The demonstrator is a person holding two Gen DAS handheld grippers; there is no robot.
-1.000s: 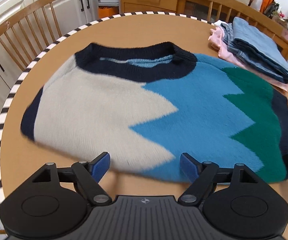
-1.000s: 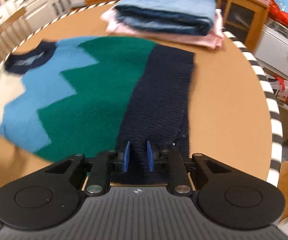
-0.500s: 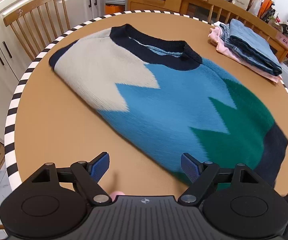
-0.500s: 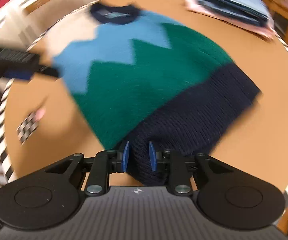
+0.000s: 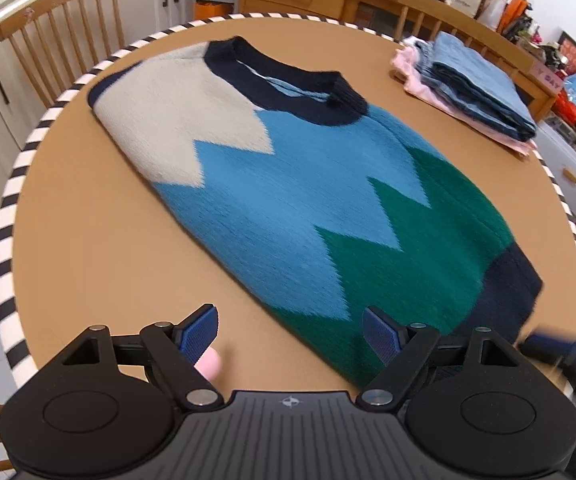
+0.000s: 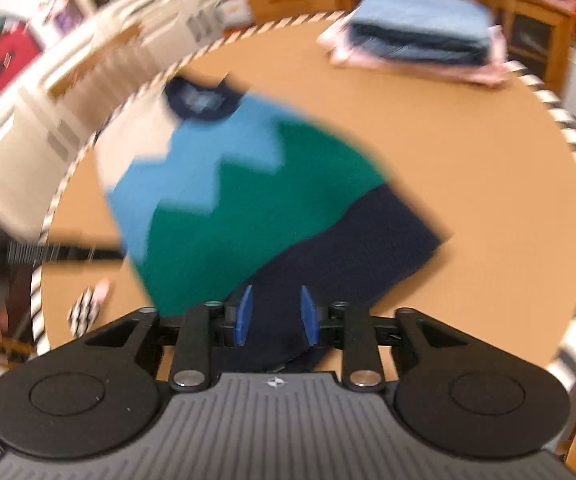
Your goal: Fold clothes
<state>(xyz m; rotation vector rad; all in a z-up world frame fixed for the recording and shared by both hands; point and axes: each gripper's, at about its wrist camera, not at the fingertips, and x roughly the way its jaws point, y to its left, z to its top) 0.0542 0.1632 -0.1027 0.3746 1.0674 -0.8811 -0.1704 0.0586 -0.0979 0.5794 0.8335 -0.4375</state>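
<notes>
Right wrist view: my right gripper (image 6: pixel 275 314) is opening astride the sweater (image 6: pixel 247 200) hem on the bench (image 6: pixel 468 160); my left gripper (image 5: pixel 290 334) stands wide open, empty.

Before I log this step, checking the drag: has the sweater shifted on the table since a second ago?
Yes. The sweater has swung round: its collar now lies nearer the table's striped far rim.
</notes>
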